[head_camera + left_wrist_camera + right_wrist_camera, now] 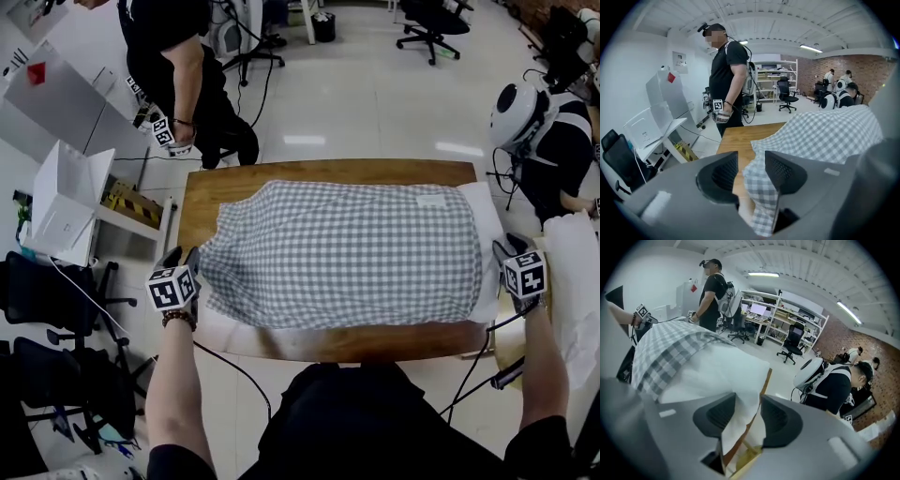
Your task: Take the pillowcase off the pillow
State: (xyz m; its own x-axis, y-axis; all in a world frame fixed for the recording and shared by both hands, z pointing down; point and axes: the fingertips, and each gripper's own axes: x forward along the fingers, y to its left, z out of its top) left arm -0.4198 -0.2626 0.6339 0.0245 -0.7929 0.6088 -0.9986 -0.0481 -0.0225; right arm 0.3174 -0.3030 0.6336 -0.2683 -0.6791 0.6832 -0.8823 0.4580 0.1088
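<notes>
Right now the checked pillowcase (347,253) covers the white pillow (487,225), which lies flat across the wooden desk (328,172). The left hand-held gripper (183,255) is at the case's left corner, jaws apart with checked cloth loose between them. The right hand-held gripper (514,246) has its jaws apart around the pillow's bare white corner.

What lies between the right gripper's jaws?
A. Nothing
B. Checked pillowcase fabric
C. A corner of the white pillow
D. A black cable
C: the right gripper view shows a corner of the white pillow between the parted jaws of the right gripper, past the edge of the checked pillowcase.
</notes>
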